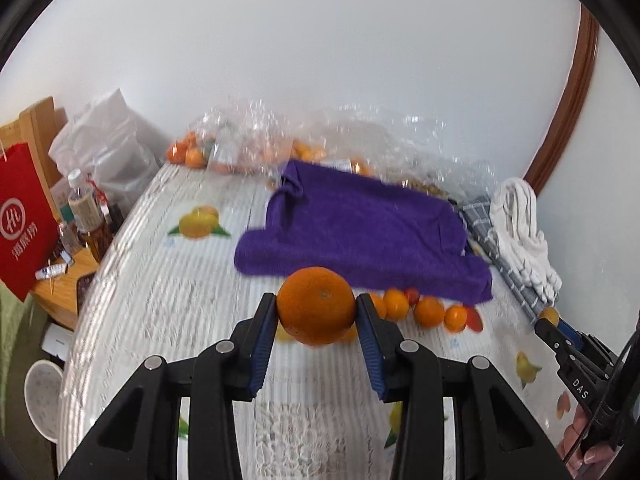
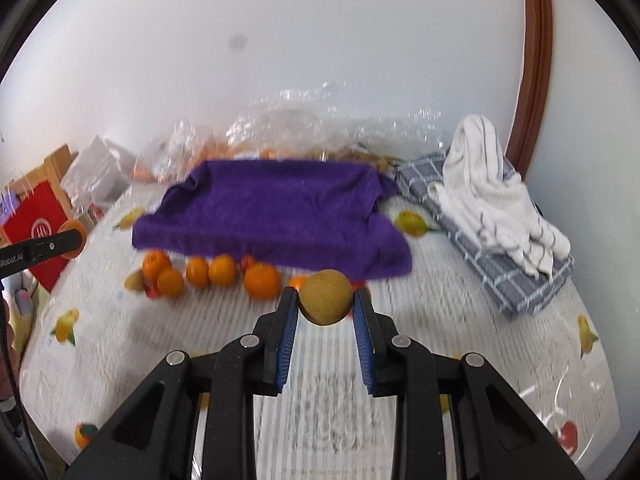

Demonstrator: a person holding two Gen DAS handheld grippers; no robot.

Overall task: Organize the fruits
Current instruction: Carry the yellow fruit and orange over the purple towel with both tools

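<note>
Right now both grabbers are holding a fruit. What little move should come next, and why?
Probably carry the brown fruit in the right gripper left toward the similar brownish fruit at the left end of the row, since like should go with like. The left gripper already clamps an orange above the table, near the other oranges by the purple towel.
</note>
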